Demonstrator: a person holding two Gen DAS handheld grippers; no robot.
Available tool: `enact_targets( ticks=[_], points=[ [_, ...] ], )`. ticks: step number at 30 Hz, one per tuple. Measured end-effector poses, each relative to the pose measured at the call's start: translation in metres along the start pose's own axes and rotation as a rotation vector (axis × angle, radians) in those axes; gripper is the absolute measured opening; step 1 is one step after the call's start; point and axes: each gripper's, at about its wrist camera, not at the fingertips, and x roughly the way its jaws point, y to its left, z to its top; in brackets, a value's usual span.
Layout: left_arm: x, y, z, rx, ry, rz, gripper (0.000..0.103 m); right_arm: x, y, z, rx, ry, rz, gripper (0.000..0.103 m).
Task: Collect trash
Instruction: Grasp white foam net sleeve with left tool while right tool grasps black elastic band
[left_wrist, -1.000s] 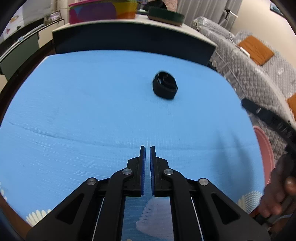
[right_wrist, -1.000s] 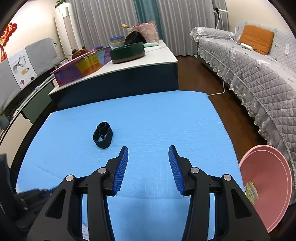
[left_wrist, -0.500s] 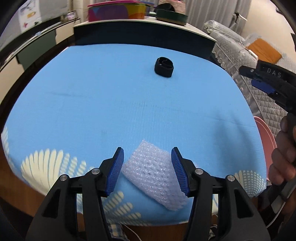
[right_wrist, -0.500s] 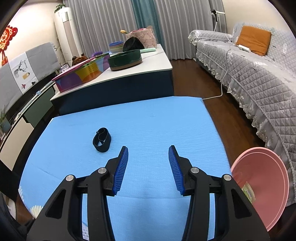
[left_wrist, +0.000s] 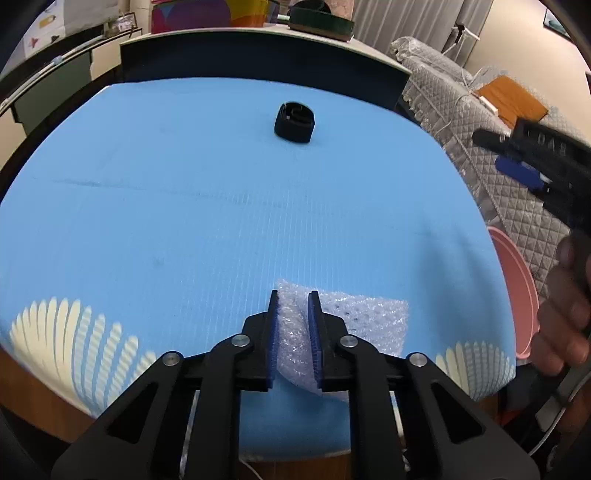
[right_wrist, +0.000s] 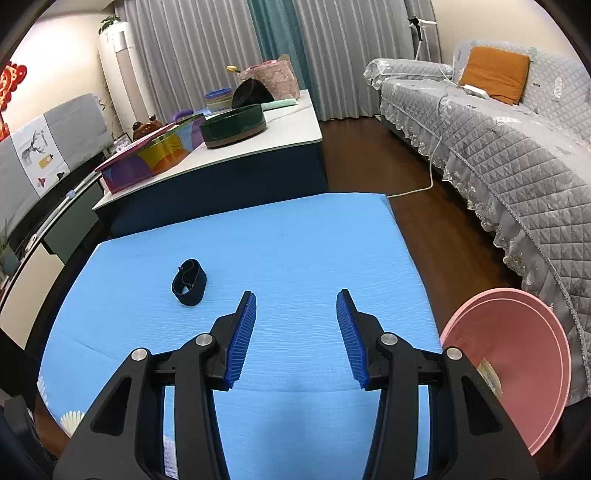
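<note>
A clear sheet of bubble wrap (left_wrist: 364, 323) lies at the near edge of the blue mat (left_wrist: 207, 206). My left gripper (left_wrist: 293, 306) is shut on its left part, bunching it between the blue pads. A black coiled strap (left_wrist: 294, 123) lies farther back on the mat; it also shows in the right wrist view (right_wrist: 189, 282). My right gripper (right_wrist: 295, 306) is open and empty, held above the mat's right half. A pink basin (right_wrist: 517, 362) stands on the floor to the right of the mat, with a small scrap inside.
A low white-topped table (right_wrist: 258, 140) with a green round box, a colourful box and bowls stands behind the mat. A grey quilted sofa (right_wrist: 517, 155) with an orange cushion runs along the right. A white cable crosses the wooden floor between them.
My left gripper opened around the bubble wrap half a second ago and has now closed on its left part. The right gripper has lifted slightly and stays open.
</note>
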Motion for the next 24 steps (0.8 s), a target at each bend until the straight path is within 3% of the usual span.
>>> enact_targets(
  ticks=[8, 11, 17, 24],
  points=[
    [0.009, 0.033, 0.057, -0.106, -0.103, 0.058, 0.012, 0.015, 0.014, -0.002, -0.027, 0.018, 0.026, 0.046],
    [0.016, 0.053, 0.078, -0.153, -0.145, 0.080, 0.012, 0.023, 0.024, -0.005, -0.048, 0.027, 0.044, 0.040],
    [0.032, 0.076, 0.098, -0.199, -0.137, 0.079, 0.012, 0.034, 0.044, -0.011, -0.097, 0.042, 0.094, 0.021],
    [0.039, 0.086, 0.106, -0.218, -0.124, 0.065, 0.012, 0.053, 0.077, 0.001, -0.147, 0.072, 0.175, 0.020]
  ],
)
